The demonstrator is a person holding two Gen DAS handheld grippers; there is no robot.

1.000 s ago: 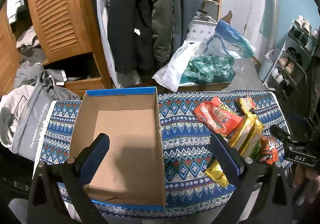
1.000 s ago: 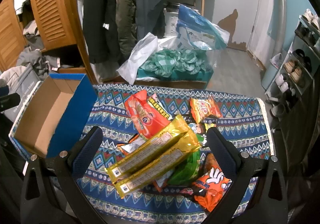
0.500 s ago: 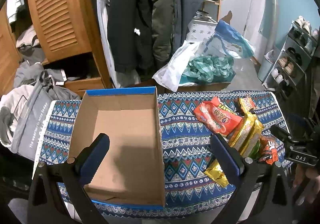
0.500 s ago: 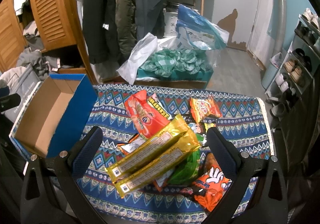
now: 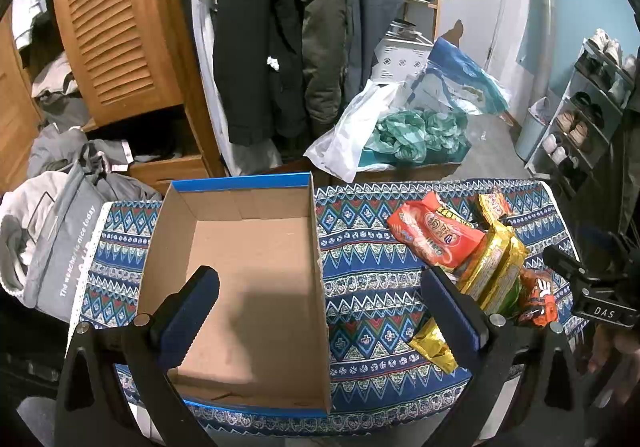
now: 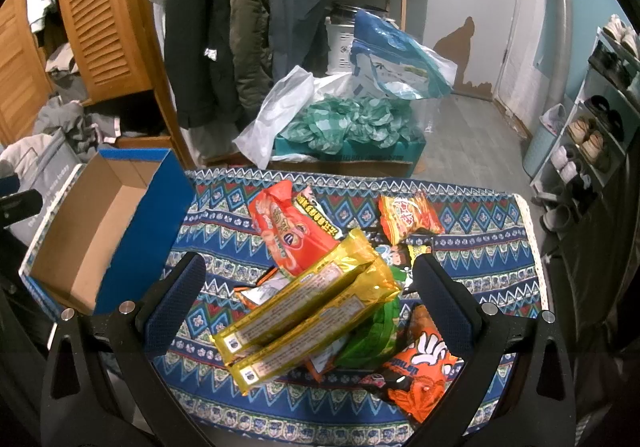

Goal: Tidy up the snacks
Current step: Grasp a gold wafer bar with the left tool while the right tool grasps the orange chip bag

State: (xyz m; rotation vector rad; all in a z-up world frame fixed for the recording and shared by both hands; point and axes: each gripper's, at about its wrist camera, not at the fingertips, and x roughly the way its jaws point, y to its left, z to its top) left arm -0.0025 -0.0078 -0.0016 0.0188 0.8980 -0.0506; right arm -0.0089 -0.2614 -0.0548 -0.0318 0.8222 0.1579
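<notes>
An empty cardboard box (image 5: 224, 207) with a blue rim sits at the left of a patterned table (image 5: 360, 287); it also shows in the right wrist view (image 6: 80, 231). A pile of snacks lies at the right: an orange-red pack (image 6: 288, 235), two long gold packs (image 6: 304, 315), a green pack (image 6: 372, 335), an orange bag (image 6: 424, 379) and a small orange bag (image 6: 408, 215). My left gripper (image 5: 320, 295) is open and empty above the box's right wall. My right gripper (image 6: 308, 283) is open and empty above the gold packs.
The right gripper's body (image 5: 596, 295) shows at the right edge of the left wrist view. Beyond the table hang coats (image 6: 240, 27), with a wooden cabinet (image 5: 112, 27), a floor box with green cloth (image 6: 352, 127), and a shoe rack (image 6: 592, 127) at the right.
</notes>
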